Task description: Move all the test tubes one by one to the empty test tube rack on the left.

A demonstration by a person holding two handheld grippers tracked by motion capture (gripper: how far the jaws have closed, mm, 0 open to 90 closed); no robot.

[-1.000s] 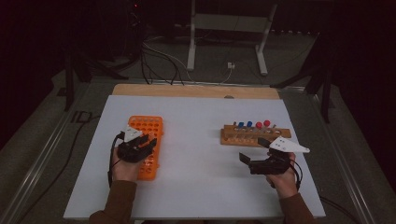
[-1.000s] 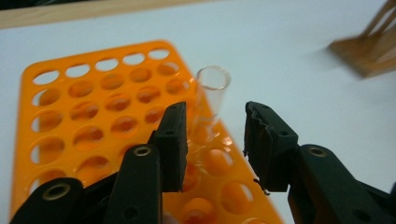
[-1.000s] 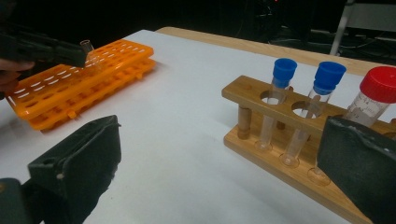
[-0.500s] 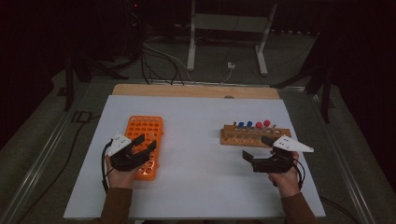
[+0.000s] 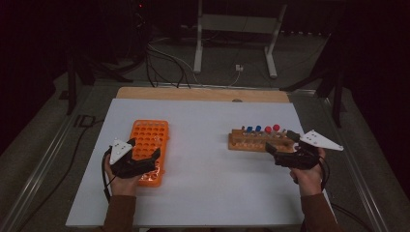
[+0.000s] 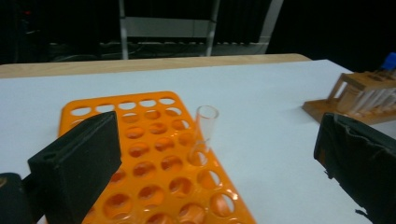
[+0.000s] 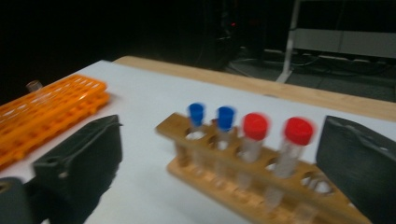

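Capped tubes [image 7: 254, 140] stand upright in the wooden rack [image 5: 256, 142], just left of the right gripper [image 5: 283, 147]; jaws held apart, nothing gripped.

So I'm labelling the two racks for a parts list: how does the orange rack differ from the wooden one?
The orange rack is a flat plastic grid with many rows of round holes; the wooden rack is a narrow single row. The orange rack holds one open, uncapped clear tube; the wooden rack holds four capped tubes, two blue and two red. The orange rack lies by the left gripper, the wooden one by the right gripper. Both rest on the white table.
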